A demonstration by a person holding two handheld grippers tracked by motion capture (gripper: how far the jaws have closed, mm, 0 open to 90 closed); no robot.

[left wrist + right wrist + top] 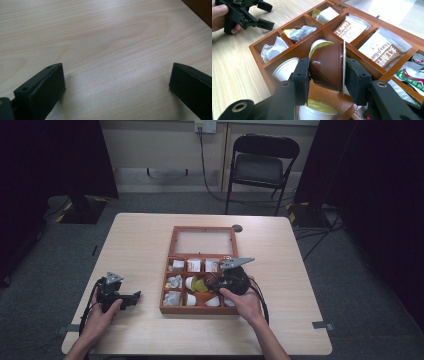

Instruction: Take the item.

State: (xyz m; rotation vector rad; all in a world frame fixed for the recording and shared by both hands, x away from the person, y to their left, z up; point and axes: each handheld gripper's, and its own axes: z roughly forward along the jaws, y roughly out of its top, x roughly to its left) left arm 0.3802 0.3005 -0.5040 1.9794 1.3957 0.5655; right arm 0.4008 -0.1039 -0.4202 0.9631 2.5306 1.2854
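From my high view the room is dim, only the table lit evenly. Glare whitens the box's glass lid; nearest black jaws are soft, blurred.

We see a pale wooden table with rounded corners, standing on a grey carpeted floor; its grain shows plainly in the left gripper view; on it, right of the middle, lies an open wooden box with its glazed lid folded back flat on the tabletop toward the far edge; just past the lid's far right corner sits a small dark round thing, too small for us to tell what it is; the left gripper rests low at the table's near left part, apart from the box.
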